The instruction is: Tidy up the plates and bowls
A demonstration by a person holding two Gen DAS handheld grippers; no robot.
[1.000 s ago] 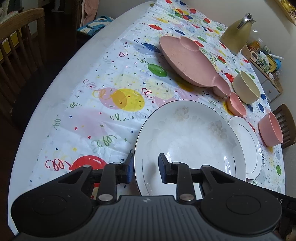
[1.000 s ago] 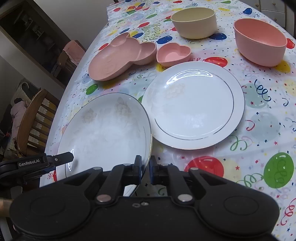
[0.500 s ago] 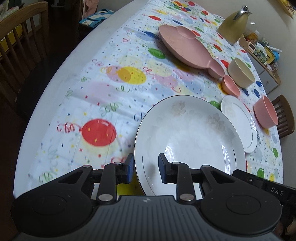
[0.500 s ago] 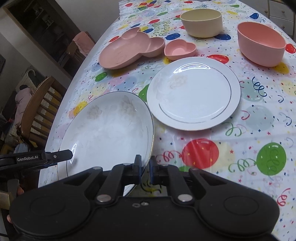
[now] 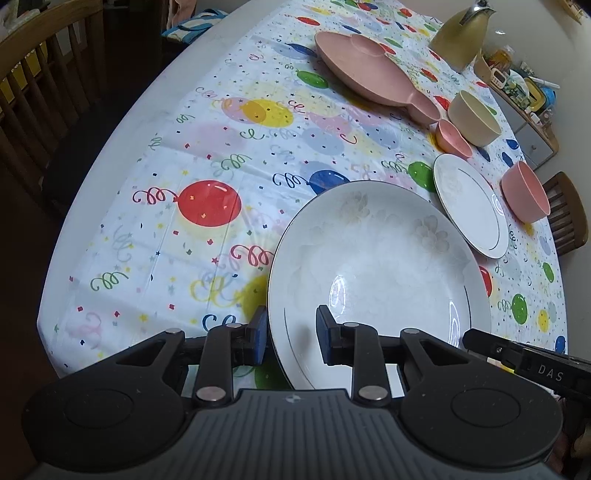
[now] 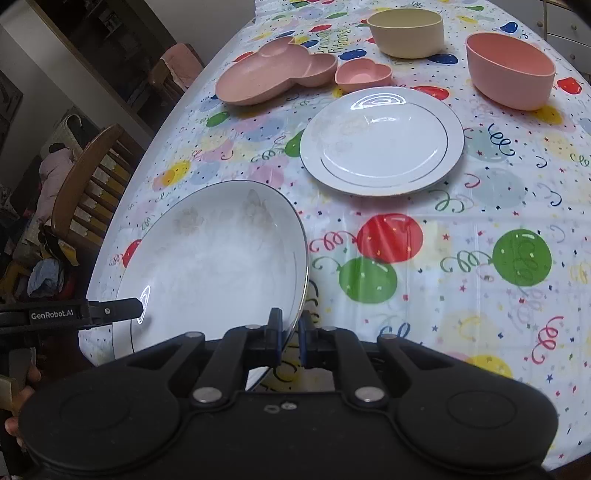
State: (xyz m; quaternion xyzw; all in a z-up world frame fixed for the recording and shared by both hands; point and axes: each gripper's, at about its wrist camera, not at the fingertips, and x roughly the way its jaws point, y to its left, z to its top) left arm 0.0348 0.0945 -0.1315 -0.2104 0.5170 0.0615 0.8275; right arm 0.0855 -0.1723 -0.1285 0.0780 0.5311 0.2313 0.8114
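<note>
A large white plate (image 5: 376, 266) (image 6: 218, 254) is held up off the table by both grippers. My left gripper (image 5: 291, 336) is shut on its near left rim. My right gripper (image 6: 290, 338) is shut on its near right rim. A smaller white plate (image 6: 382, 140) (image 5: 471, 206) lies on the balloon tablecloth beyond it. Further back stand a pink mouse-shaped dish (image 6: 273, 72) (image 5: 369, 72), a small pink heart bowl (image 6: 364, 75) (image 5: 452, 138), a cream bowl (image 6: 406, 31) (image 5: 474, 118) and a pink bowl (image 6: 511, 70) (image 5: 524, 192).
A yellow kettle (image 5: 461, 33) stands at the far end of the table. A wooden chair (image 6: 86, 184) (image 5: 44, 96) is by the table's left edge. Another chair (image 5: 567, 214) is at the far right. The table's near edge (image 5: 55, 295) is close below the lifted plate.
Both grippers have lifted the large plate and drawn it back toward the near edge of the table. The other dishes now look farther away. The grips have not changed.
</note>
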